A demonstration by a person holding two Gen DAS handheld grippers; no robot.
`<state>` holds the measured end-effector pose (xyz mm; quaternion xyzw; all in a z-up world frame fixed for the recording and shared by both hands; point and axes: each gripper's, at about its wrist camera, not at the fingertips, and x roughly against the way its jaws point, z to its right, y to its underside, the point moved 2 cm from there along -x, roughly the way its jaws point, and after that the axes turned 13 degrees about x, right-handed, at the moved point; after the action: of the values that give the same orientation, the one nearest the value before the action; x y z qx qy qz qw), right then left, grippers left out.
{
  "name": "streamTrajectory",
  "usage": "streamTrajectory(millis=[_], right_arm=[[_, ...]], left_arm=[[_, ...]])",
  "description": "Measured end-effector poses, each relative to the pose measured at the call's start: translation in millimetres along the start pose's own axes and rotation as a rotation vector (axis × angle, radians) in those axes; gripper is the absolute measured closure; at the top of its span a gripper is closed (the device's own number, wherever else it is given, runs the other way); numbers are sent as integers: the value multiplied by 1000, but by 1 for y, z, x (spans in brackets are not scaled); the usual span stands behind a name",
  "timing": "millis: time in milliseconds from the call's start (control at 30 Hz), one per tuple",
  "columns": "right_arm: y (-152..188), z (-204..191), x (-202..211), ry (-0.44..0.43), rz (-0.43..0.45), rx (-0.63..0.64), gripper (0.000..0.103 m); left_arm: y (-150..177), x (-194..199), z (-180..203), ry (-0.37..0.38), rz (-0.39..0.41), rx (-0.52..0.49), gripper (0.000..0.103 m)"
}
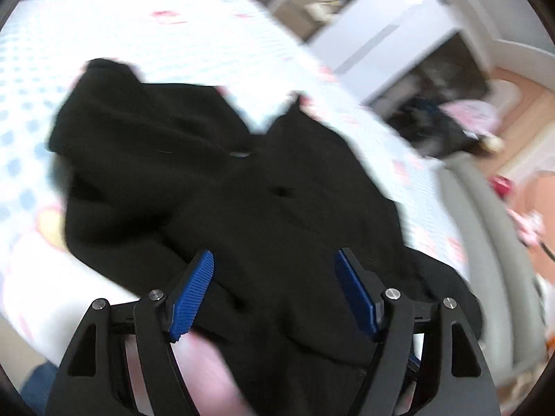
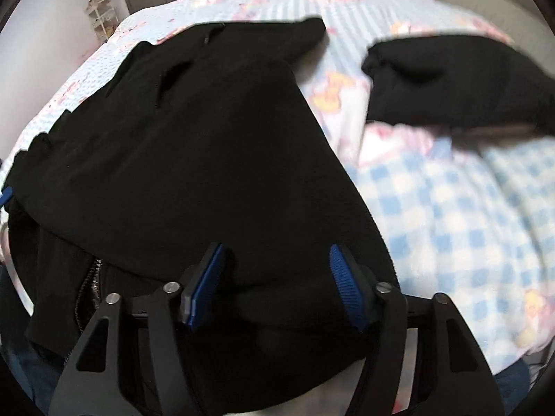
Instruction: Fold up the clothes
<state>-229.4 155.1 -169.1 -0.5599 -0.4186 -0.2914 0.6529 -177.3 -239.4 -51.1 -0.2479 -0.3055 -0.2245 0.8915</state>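
A black zip-up garment (image 1: 249,180) lies rumpled on the bed, its sleeve reaching toward the far left in the left wrist view. My left gripper (image 1: 274,260) hovers over the near part of it, jaws wide open, blue pads (image 1: 192,291) apart with only cloth beneath them. In the right wrist view the same black garment (image 2: 194,159) fills the left and centre, its zipper at the lower left. My right gripper (image 2: 275,256) is open above its near edge, nothing pinched. A separate black sleeve or piece (image 2: 451,79) lies at the upper right.
The bed carries a blue-and-white checked quilt (image 2: 451,215) with pink cartoon prints. A grey bed rail (image 1: 492,228) runs along the right side, with a white cabinet (image 1: 399,34) and clutter on the floor beyond. A small shelf (image 2: 100,20) stands by the far wall.
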Motion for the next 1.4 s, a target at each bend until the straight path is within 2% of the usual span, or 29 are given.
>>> streamTrajectory(millis=[100,200,267,367,467,533,567,633,700,767,800,833,900,933,1000,1067,1167,1200,1233,1333,1367,1400], right_arm=[[-13,7,13,-39,-9,3,47],[-42,14,39,-85,89,4,42],[-71,26,39,-57,129,15,38],[-104,48,4,-29,87,-1,38],[-120,58,-39,-109,45,-69,38],[-121,60,-64,-120,18,-100,37],[-118,61,-71,-134,18,-117,40],[-112,63,-74,-162,37,-141,71],[-107,64,-70,-186,67,-154,77],[-105,66,-56,-192,103,-146,83],[-105,70,-48,-214,122,-167,84],[-104,75,-41,-241,137,-195,85],[-104,81,-27,-268,168,-227,85],[-105,81,-22,-247,176,-215,86],[-106,84,-29,-197,162,-195,86],[-96,102,-52,-218,108,-273,85],[-81,121,-61,-250,99,-388,73],[-80,120,-49,-260,125,-391,68],[-78,118,-34,-261,155,-380,67],[-67,99,27,-205,258,-251,63],[-60,94,39,-185,266,-216,63],[-51,88,49,-164,265,-181,63]], left_arm=[[0,-18,-7,-15,8,6,28],[12,-32,2,-79,19,-86,27],[18,-36,9,-94,19,-140,24],[17,-36,6,-68,-1,-133,24],[16,-37,3,-43,-21,-126,23],[15,-37,1,-25,-35,-121,19],[16,-38,2,-24,-35,-123,19],[16,-41,12,-24,-24,-138,19],[19,-34,21,55,-24,-150,21],[20,-26,29,147,-39,-144,33],[20,-27,35,180,-60,-155,34],[20,-31,40,182,-87,-175,34],[20,-45,41,109,-110,-189,36],[19,-50,40,81,-114,-174,39],[17,-46,32,86,-109,-127,40],[15,-36,22,59,-71,-105,40],[14,-19,9,10,-4,-79,40],[13,-12,6,7,26,-56,40],[11,-5,4,-14,72,-46,40],[7,8,-3,-104,200,-45,33],[6,6,-9,-103,181,-32,30],[5,-1,-13,-89,129,-14,29]])
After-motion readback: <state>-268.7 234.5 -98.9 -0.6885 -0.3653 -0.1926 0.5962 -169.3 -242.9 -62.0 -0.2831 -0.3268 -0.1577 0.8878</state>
